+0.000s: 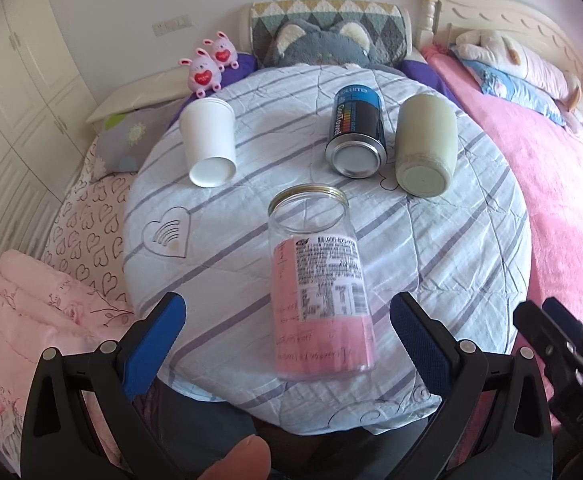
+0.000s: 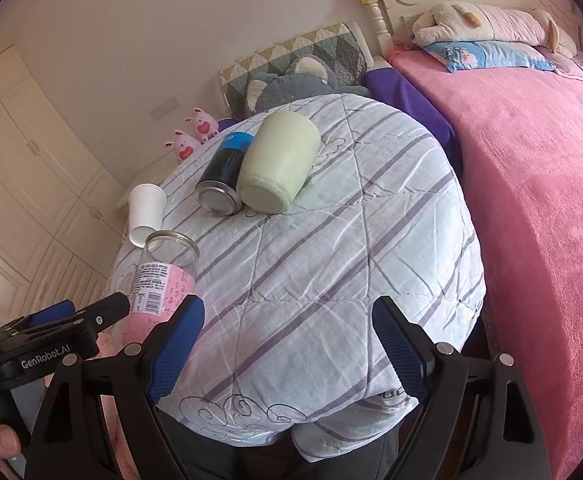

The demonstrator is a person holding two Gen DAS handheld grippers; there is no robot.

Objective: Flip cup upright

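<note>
While both tools hang above the near edge of the striped quilt [image 1: 471, 216], nothing is held in either of them. The left gripper [image 1: 287, 320] has its blue pads wide apart, and the glass jar [image 1: 319, 280] stands between them but a little further in; I cannot tell if a pad touches it. This jar is upright near the near edge of the quilt, its mouth open to the top, with a pink and white label on the side. In the right wrist view the same jar [image 2: 163, 280] appears at the left edge of the quilt, just ahead of the left tool.

The right gripper [image 2: 287, 332] also has its pads wide apart, over a bare part of the quilt near the near edge.

Three things lie on their side toward the far edge, each with its bottom turned to the camera. The white paper cup [image 1: 210, 142] is at the far left, well apart from the others. The dark can [image 1: 356, 132] lies near the middle of the far edge, and the pale green cup [image 1: 425, 144] lies just beside it on the right; in the right wrist view they seem to touch.

Two pink toy rabbits [image 1: 209, 66] sit beyond the far left of the quilt, and a grey plush animal [image 1: 323, 46] lies behind its far edge. A pink blanket [image 2: 531, 184] covers the bed on the right.
</note>
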